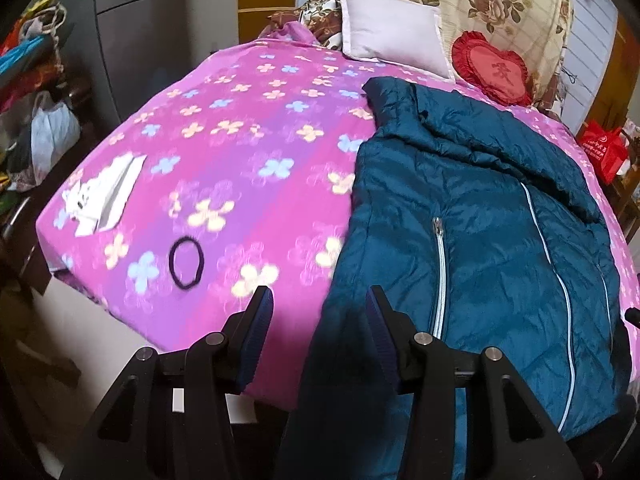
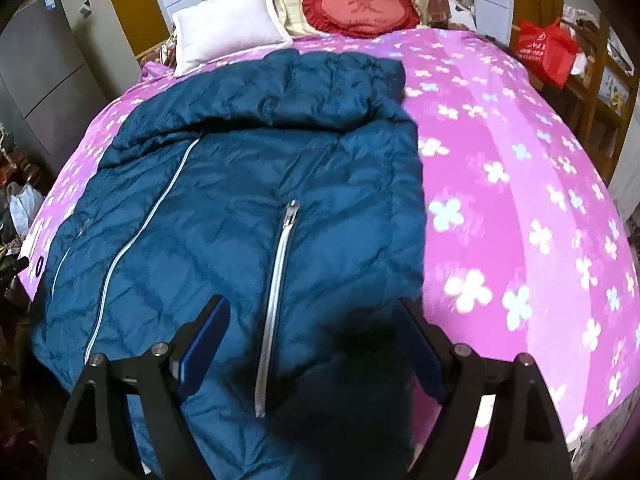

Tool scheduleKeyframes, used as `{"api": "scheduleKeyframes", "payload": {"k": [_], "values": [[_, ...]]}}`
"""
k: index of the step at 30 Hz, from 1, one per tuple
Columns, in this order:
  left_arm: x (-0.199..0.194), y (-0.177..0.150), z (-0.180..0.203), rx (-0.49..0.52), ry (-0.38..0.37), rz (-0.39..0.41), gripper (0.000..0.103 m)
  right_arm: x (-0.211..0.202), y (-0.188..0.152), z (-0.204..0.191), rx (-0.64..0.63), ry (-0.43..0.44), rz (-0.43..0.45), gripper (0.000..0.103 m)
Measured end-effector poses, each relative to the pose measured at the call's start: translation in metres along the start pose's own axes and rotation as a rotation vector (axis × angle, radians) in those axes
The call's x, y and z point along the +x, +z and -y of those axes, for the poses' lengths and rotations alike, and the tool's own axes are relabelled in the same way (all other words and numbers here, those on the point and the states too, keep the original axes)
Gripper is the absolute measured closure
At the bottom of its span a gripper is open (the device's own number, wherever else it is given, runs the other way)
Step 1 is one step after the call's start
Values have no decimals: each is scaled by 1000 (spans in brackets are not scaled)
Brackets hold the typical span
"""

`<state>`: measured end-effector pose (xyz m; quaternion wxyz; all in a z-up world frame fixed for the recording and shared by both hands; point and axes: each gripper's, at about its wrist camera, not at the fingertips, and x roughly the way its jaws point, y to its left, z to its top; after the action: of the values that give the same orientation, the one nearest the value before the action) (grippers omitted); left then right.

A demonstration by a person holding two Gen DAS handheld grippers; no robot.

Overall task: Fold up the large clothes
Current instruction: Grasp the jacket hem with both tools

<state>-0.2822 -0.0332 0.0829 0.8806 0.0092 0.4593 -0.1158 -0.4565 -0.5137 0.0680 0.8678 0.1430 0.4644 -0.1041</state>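
Teal quilted puffer jacket [image 2: 248,184] with pale zippers is lying flat on the bed's pink flower-print sheet [image 1: 224,168], hood toward the head edge, hem hanging over the foot edge. Left gripper [image 1: 318,304] is hovering above the foot edge at the jacket's side edge, jaws partly spread, nothing between the pads. Right gripper [image 2: 312,316] is hovering over the jacket's hem, jaws spread wide, gripping nothing. Black hair tie [image 1: 186,258] and white folded cloth [image 1: 105,194] are lying near one foot corner. White pillow [image 2: 230,26] and red heart-shaped cushion [image 2: 360,6] are sitting at the head edge.
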Motion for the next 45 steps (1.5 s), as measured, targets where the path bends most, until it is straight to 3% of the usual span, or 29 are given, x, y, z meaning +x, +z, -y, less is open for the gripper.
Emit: {"api": "scheduleKeyframes", "payload": {"k": [14,23,28,35,45], "values": [[3,-25,9,50,-4,-11,73,-13,-33,-3,14,5,-10,17],[7,-32,2,30,-17,-36,73,-15,-41,3,41,5,-17,17],[13,-34,-14,-32,-81,-74,73,-16,-44,7,46,-7,-23,17],[27,-47,-33,-127,-169,-123,64,-19,-54,25,92,-20,-10,17],[27,-55,1,11,-186,-145,62,-6,-77,43,102,90,-84,16]]}}
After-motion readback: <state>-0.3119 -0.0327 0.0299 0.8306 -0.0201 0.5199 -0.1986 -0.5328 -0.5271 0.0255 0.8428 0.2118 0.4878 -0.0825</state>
